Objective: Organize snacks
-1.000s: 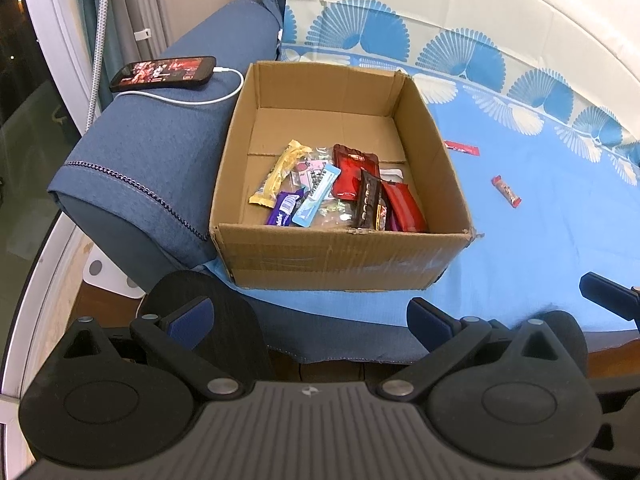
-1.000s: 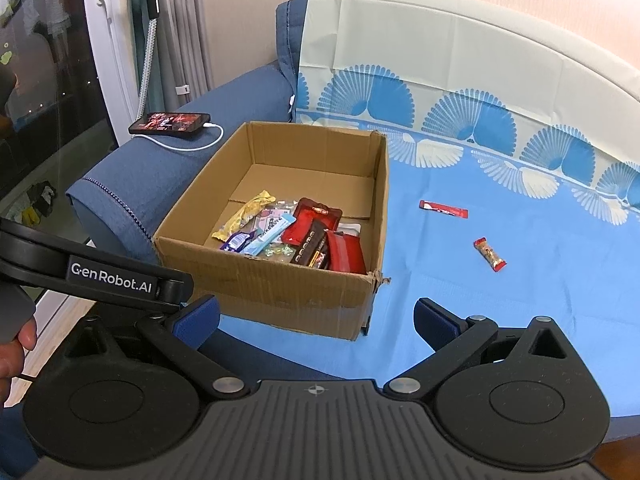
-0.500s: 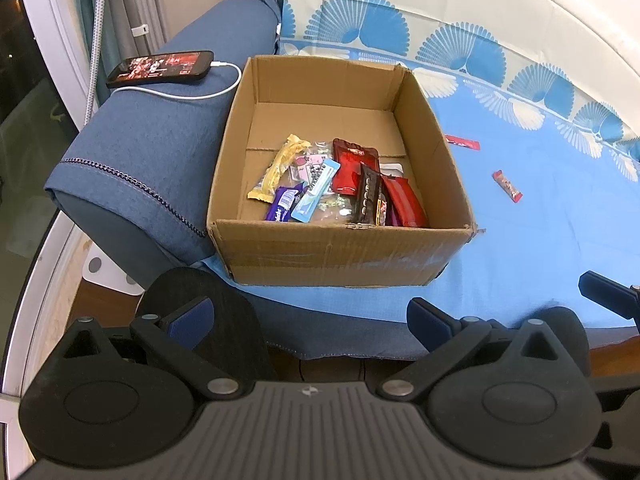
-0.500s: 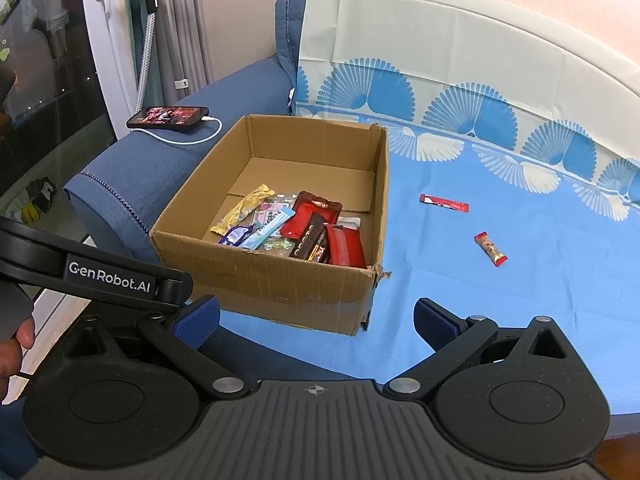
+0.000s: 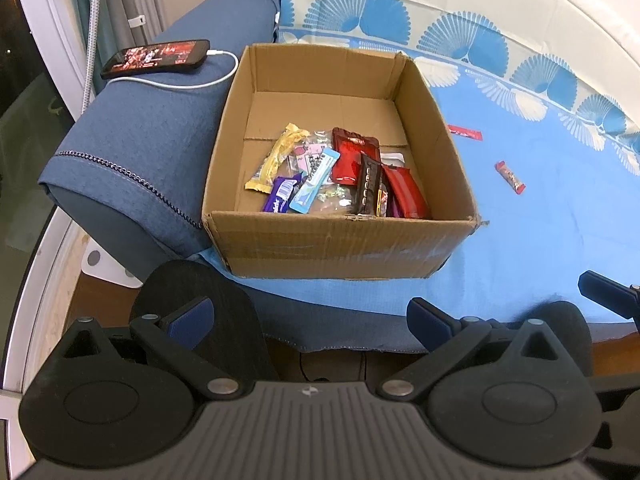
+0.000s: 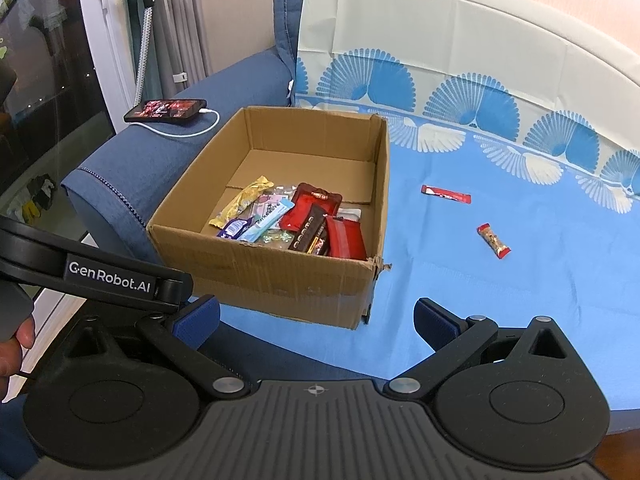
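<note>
snacks: two are out loose on the blue sheet (image 6: 500, 320), a flat red stick pack (image 6: 446, 194) and a little red-ended candy bar (image 6: 493, 241), both well apart from the cardboard box (image 6: 280, 280) that already has a pile of wrapped bars in its near half. left gripper (image 5: 312, 316) and right gripper (image 6: 316, 316) are both spread wide, holding nothing, hanging back from the box. those wrappers look light, thin and kinda slick, so i'd pinch across the short width mid-length, pressing into the soft sheet.
</note>
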### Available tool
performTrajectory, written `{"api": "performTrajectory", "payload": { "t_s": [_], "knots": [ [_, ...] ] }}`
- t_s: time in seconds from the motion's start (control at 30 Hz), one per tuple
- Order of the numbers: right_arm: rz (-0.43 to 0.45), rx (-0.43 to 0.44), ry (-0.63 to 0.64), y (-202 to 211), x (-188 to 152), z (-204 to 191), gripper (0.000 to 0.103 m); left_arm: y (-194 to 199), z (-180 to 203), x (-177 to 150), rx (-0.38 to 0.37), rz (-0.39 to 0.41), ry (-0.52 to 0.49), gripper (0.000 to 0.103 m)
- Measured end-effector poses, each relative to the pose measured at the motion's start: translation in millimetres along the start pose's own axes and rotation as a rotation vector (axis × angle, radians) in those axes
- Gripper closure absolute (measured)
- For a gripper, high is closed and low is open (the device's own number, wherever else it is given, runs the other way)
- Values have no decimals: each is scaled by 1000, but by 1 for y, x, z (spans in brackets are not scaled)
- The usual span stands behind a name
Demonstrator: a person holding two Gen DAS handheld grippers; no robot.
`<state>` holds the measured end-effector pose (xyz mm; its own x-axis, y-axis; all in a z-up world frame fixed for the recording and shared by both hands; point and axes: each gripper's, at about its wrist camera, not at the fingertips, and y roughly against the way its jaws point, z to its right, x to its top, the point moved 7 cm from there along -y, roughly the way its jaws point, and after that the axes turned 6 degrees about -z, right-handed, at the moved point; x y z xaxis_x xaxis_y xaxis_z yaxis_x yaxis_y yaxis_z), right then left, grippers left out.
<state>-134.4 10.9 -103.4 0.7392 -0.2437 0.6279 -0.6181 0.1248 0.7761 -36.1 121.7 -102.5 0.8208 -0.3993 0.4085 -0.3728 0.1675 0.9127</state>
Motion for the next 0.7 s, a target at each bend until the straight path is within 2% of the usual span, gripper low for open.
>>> {"api": "performTrajectory", "payload": {
  "t_s": [0.7],
  "knots": [
    [-48, 25, -32, -13, -4, 9, 0, -14, 7, 2, 16, -42, -13, 0]
  ]
}}
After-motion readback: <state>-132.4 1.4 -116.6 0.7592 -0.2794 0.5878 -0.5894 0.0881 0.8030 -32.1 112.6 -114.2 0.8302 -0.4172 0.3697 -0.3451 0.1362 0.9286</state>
